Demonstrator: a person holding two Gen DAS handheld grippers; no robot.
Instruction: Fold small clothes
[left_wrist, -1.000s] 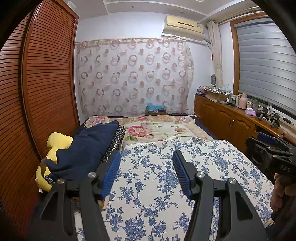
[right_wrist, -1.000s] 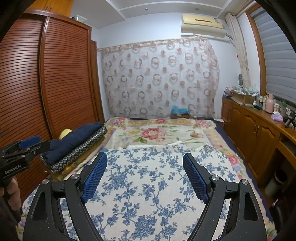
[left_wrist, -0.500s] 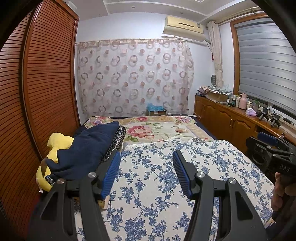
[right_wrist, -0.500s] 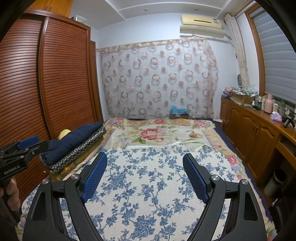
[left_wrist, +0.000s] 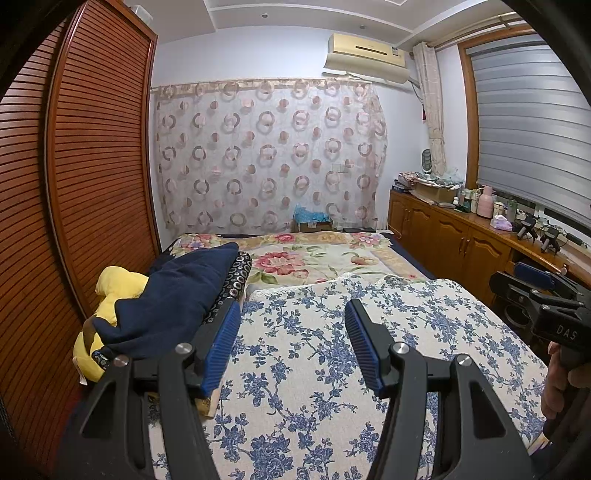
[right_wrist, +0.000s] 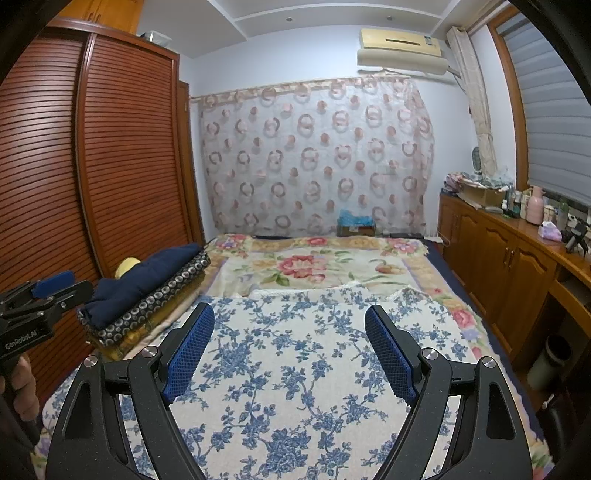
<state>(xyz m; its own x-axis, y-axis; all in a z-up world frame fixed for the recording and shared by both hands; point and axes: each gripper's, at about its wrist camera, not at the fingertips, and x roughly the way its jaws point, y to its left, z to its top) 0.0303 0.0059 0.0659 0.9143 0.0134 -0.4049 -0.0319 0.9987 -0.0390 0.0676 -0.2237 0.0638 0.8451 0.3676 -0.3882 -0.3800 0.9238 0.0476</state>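
Left gripper (left_wrist: 291, 343): held level above the bed, jaws spread wide, nothing between them.
Right gripper (right_wrist: 290, 354): level beside it, jaws equally wide and bare.
Clothes: a pile at the bed's left edge, a navy garment (left_wrist: 173, 299) lying on a dark ring-patterned cloth (right_wrist: 162, 299), already lying flat and stacked.
Neighbour: a yellow plush toy (left_wrist: 114, 291) just behind the pile, against the wardrobe (left_wrist: 92, 166).
Work surface: the blue-flowered cover (right_wrist: 295, 369) ahead of both tools carries no garment.
Key relation: the pile lies left of both tools, its long axis running away toward the curtain; the left gripper is nearer, its left finger almost beside it.
Stage: fits folding finished or a garment awaiting pickup.
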